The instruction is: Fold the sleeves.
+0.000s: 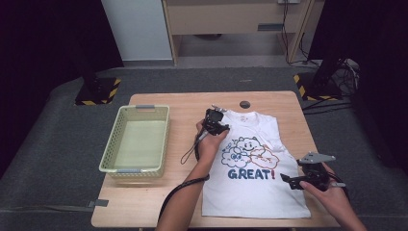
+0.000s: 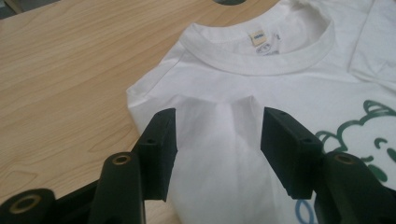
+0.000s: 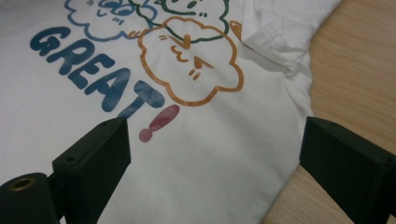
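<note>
left tool at the shoulder, right tool at the side seam

the left tool (image 2: 218, 154) stands half open, empty, straddling a raised pleat of the t-shirt (image 2: 261, 98) just below its collar. the right tool (image 3: 212, 172) gapes wide, empty, over the shirt's side edge. the shirt lies flat on the desk (image 1: 159, 197), its length running away from both tools.
</note>
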`<state>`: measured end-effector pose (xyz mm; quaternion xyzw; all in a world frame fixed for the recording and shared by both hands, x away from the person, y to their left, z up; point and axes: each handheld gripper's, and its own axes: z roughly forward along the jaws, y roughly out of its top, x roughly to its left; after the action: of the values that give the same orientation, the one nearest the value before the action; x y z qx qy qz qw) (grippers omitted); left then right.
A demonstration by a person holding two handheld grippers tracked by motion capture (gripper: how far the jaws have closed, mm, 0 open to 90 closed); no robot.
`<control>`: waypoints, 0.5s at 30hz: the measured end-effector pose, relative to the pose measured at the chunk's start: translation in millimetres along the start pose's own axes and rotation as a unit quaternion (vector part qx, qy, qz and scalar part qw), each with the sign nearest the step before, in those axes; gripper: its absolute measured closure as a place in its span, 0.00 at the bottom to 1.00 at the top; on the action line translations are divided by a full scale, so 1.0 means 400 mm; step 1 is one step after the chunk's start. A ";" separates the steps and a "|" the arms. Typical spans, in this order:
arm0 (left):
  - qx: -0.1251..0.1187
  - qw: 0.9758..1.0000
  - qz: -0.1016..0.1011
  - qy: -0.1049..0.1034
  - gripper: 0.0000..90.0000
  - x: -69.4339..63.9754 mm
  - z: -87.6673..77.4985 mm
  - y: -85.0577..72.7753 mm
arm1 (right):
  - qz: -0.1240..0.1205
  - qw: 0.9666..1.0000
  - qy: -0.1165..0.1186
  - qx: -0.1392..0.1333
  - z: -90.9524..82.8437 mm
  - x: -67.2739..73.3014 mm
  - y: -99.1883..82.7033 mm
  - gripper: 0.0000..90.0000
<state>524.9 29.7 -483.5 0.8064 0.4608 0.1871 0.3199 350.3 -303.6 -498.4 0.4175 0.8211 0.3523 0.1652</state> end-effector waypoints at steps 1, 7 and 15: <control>0.001 1.000 0.000 0.001 0.50 0.005 -0.003 -0.006 | 0.002 1.000 0.000 0.002 0.002 0.000 -0.002 0.10; 0.010 1.000 -0.003 0.003 0.47 0.029 -0.006 -0.038 | 0.003 1.000 -0.004 0.008 0.014 -0.005 -0.006 0.14; 0.018 1.000 -0.007 0.004 0.44 0.053 0.020 -0.063 | 0.026 1.000 -0.014 0.010 0.053 -0.043 0.038 0.17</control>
<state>524.6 54.7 -506.5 0.8082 0.4710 0.1801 0.3043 381.1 -302.0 -502.5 0.4452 0.8113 0.3419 0.1635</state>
